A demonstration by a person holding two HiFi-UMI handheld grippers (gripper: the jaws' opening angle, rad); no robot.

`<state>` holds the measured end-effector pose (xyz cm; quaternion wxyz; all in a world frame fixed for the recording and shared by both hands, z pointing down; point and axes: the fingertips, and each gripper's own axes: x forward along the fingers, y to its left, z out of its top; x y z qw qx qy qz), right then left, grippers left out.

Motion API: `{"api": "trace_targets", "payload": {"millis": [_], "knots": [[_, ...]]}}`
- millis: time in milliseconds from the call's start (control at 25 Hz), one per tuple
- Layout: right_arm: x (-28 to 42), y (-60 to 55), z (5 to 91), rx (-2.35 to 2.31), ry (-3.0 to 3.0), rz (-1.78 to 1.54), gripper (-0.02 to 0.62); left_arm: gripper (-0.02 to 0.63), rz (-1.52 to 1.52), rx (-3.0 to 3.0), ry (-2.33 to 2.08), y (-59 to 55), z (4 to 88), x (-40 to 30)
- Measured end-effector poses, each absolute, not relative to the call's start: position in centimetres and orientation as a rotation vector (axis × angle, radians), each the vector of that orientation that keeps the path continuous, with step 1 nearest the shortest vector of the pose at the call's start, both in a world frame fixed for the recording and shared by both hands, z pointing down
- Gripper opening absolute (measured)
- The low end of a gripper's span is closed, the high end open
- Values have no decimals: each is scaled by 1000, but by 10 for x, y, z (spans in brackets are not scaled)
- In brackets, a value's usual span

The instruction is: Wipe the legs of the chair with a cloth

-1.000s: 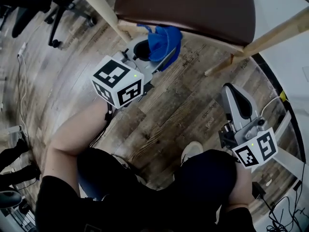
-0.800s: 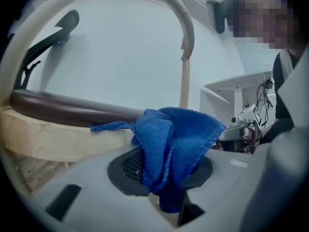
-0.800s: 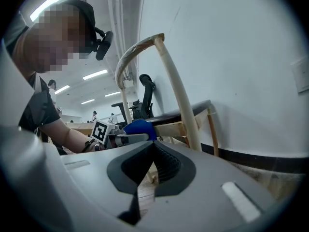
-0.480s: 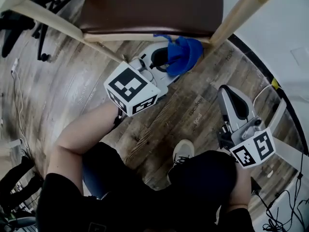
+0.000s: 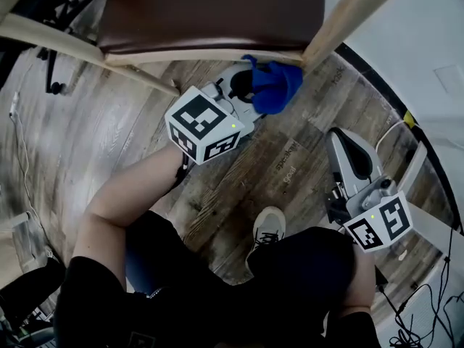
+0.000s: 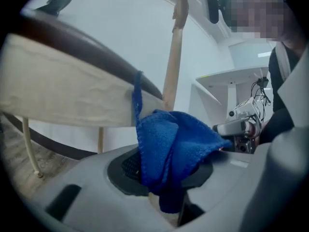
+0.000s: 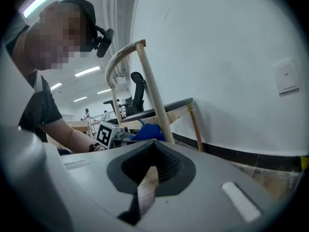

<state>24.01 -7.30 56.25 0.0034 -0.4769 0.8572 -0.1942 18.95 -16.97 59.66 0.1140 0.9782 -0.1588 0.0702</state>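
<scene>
Left claw clamped on bunched blue cloth. Cloth up under seat corner, just beside wooden leg, contact unclear. To do it well imo: press cloth flat on leg, run down full length, then swing round back side. Right claw pinched together, empty, low over floor. Seat rail crowds top; own shoe, cables by wall nearby.

Blue cloth; brown chair seat, pale wood legs; grey-brown plank floor.
</scene>
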Motion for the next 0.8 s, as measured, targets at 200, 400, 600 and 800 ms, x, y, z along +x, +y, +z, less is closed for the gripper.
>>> {"api": "trace_targets", "payload": {"millis": [200,400,600,800], "knots": [[244,-78,573,-1492,2671,-650,8,129,243,2832,-468,-180,630,191],[248,-81,582,-1482,2672,-678,8,130,235,2817,-450,-182,659,195],[257,-84,590,-1505,2662,-698,8,134,447,2799,-444,-175,725,201],[268,-88,593,-1538,2640,-714,8,138,755,2732,-435,-172,809,206]]}}
